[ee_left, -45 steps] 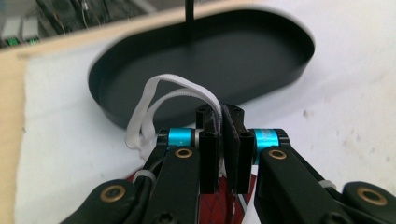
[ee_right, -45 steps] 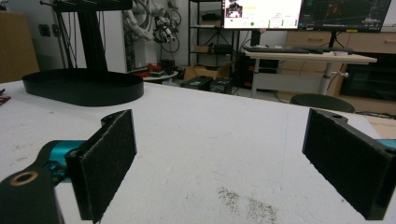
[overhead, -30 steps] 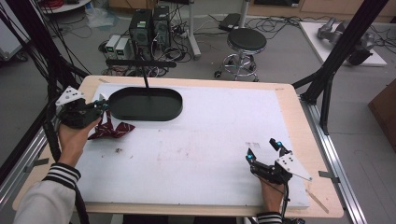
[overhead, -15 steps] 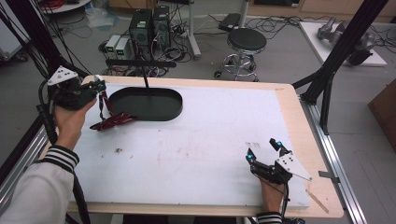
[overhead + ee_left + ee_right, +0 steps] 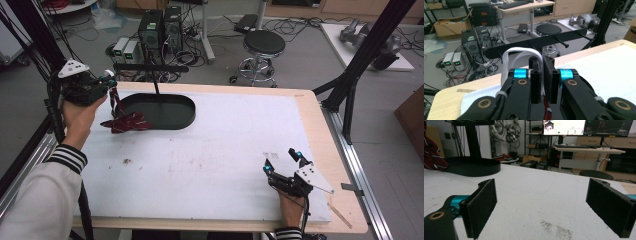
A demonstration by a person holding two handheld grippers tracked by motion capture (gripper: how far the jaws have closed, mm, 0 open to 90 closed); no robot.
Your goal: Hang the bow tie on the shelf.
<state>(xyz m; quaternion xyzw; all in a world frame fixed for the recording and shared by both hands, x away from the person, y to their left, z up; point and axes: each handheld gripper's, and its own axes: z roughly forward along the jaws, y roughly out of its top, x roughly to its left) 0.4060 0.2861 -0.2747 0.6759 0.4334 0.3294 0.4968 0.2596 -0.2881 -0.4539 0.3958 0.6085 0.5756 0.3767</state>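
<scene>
At the desk's far left, the dark red cloth (image 5: 125,121) was held by its white loop (image 5: 520,53) in the clamped left tool (image 5: 107,82), best lifted squarely toward the rack's pegs (image 5: 562,43), while the right tool (image 5: 284,161) rested spread.

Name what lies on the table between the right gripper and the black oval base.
Nothing: in the high view, bare white mat separates the right gripper from the black base.

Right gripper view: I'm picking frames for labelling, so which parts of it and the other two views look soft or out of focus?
Right gripper view: the near pads are blurred, the base fairly clear. Left gripper view: the left tongs look soft, the rack bar sharper. High view: evenly lit, slightly soft overall, with no strong glare on the white mat.
</scene>
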